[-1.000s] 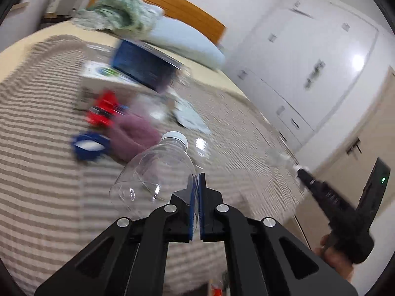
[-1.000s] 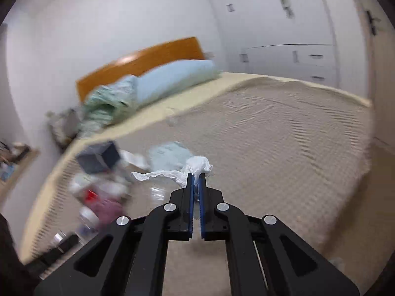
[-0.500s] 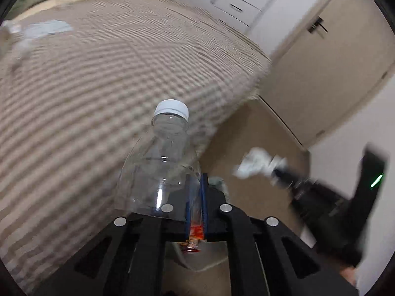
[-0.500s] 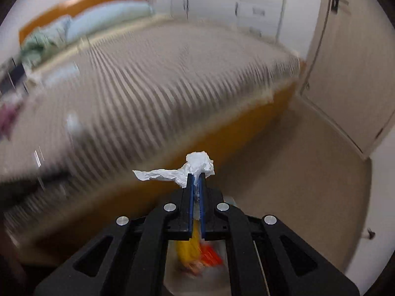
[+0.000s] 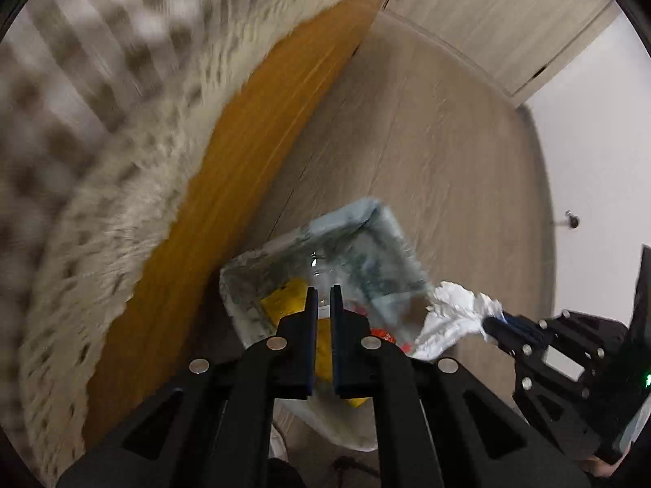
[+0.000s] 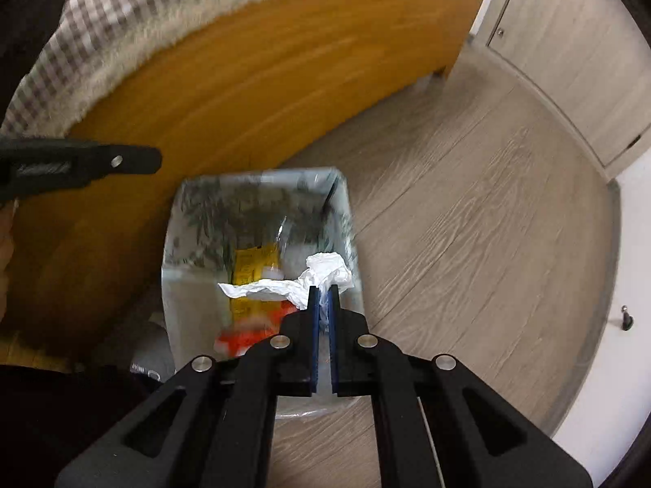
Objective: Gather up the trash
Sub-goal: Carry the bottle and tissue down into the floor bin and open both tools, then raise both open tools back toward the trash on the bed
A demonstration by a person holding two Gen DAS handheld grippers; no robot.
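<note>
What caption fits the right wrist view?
Right gripper pinches crumpled tissue over the lined trash bin beside the bed frame.

- A home bedroom is shown; a bed [image 6: 252,81] with an orange wooden frame is covered by a checked, fringed blanket [image 6: 93,40]
- A lined waste bin [image 6: 260,187] is set beside it on wood-look flooring [image 6: 488,203]; pale cupboard doors [image 6: 569,61] are seen behind
</note>
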